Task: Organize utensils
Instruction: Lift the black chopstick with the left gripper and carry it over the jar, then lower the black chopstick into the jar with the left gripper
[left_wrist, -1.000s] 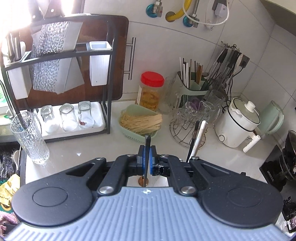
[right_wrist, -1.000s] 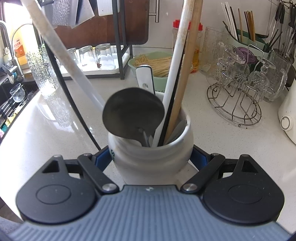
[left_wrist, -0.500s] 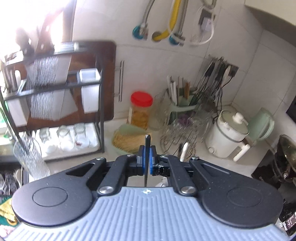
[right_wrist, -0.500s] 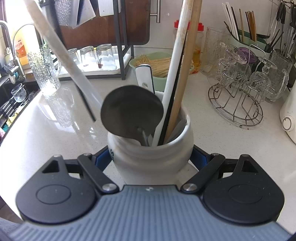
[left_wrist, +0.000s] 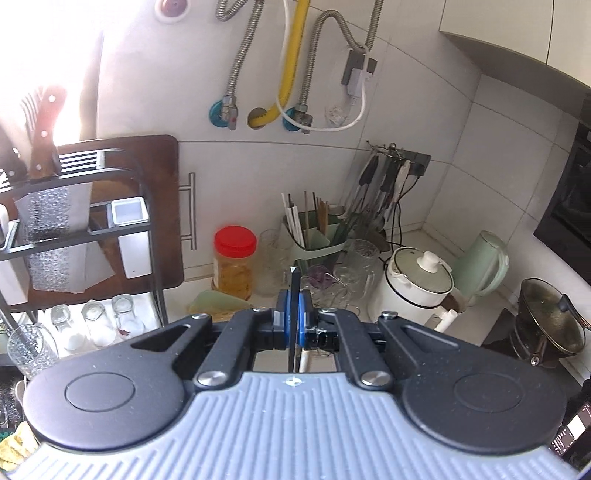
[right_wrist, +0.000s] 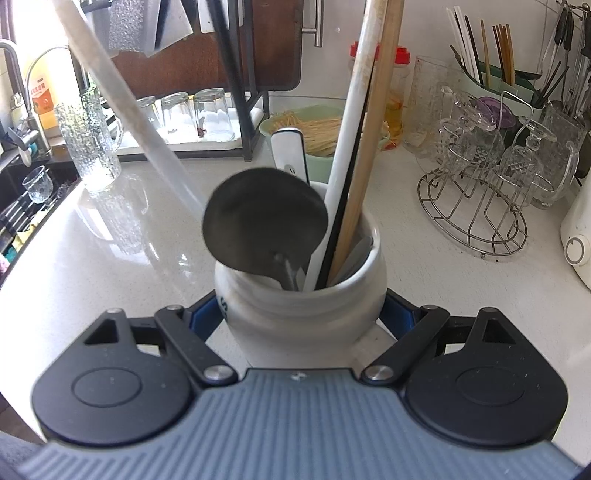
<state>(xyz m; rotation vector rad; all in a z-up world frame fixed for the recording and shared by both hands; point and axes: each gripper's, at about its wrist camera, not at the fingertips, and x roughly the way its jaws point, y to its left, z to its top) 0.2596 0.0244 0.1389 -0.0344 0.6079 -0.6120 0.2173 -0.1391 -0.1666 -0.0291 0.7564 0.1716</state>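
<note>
A thin black chopstick stands pinched upright in the left gripper, clear of the counter. The green utensil holder sits at twelve o'clock beyond it. The right gripper clamps the white ceramic jar. Carry the chopstick vertical, release only above the holder.

The right gripper clamps a white ceramic utensil crock holding a dark metal ladle on the speckled white countertop.

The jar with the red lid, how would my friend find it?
Look along the white tiled wall to the dark wooden board. Just right of it on the counter stands the jar. It alone has a bright red lid; the glasses beside it are clear.
</note>
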